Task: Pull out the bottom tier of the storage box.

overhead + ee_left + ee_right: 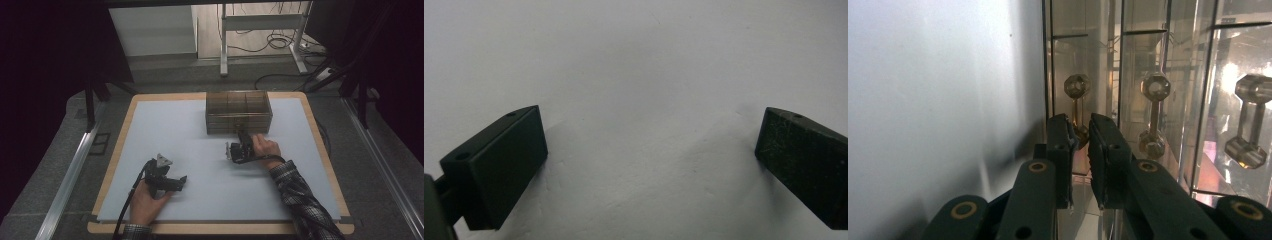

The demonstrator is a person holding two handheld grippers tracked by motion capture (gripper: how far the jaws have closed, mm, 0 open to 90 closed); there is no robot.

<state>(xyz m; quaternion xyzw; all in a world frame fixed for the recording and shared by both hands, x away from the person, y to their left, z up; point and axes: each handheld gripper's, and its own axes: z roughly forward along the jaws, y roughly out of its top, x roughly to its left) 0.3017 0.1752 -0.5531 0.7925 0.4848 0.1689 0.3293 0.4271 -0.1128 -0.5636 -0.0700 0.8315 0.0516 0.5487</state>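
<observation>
**Right gripper clamped on a drawer handle**

While the left gripper rests near the front of the pale table, jaws wide apart and empty, the right gripper is pinched on a handle of the clear drawer box farther back. Beyond lies grey floor.

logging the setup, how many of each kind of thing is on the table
clear brown plastic drawer box: 1
drawer handles with octagonal knobs: 3
black hand-held gripper: 2, left and right
total: 6
</observation>
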